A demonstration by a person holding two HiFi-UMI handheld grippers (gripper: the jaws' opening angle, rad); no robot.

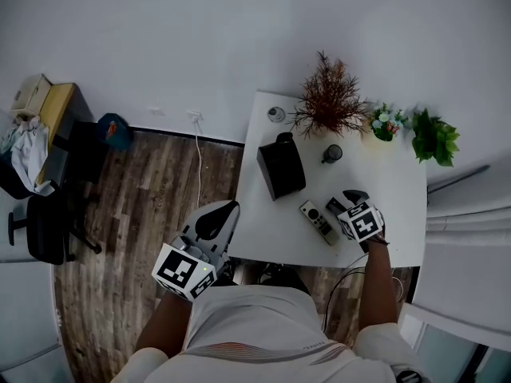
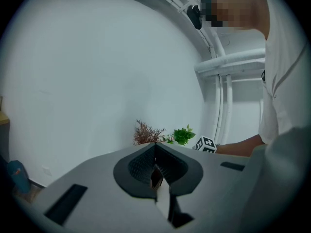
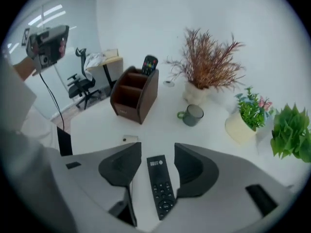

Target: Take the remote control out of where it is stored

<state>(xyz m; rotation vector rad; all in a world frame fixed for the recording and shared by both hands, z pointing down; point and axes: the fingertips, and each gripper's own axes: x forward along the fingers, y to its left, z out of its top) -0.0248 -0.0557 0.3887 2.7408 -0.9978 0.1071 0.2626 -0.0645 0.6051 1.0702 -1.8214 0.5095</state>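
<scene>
**A:** Right tool (image 3: 158, 148) is pointing steeply down at the surface (image 3: 97, 120) with its jaws wide apart. The remote control (image 3: 160, 186) lies flat between them, lengthwise, button side up. Neither pad is touching it.

**B:** So it's out of the holder (image 3: 133, 95) and well clear of it, close to the near edge. From the head view the remote control (image 1: 318, 222) sits just beside the right tool (image 1: 345, 201), with the holder (image 1: 281, 167) further back.

**A:** And there's a second remote (image 3: 149, 65) standing upright in the holder's rear compartment. What's the left tool (image 2: 155, 149) doing?

**B:** It's held off to the side of the surface, jaws closed together, nothing in them. It has no part in this.

**A:** How would that remote handle, do you reckon?

**B:** It looks like a slim, stiff plastic bar, and I'd call it light. The casing looks smooth, so it could slide on the surface or squirt out of a lopsided pinch. It's not fragile, but I'd keep the pads off the buttons.

**A:** Where would you take hold?

**B:** Across the narrow width on the two long edges, about mid-length, so it hangs level. The catch is that it lies so flat. There's very little edge to bite, so the pads would have to come right down to the surface on either side.

**A:** Anything in the way?

**B:** No, the mug (image 3: 193, 114) is well apart from it.
</scene>
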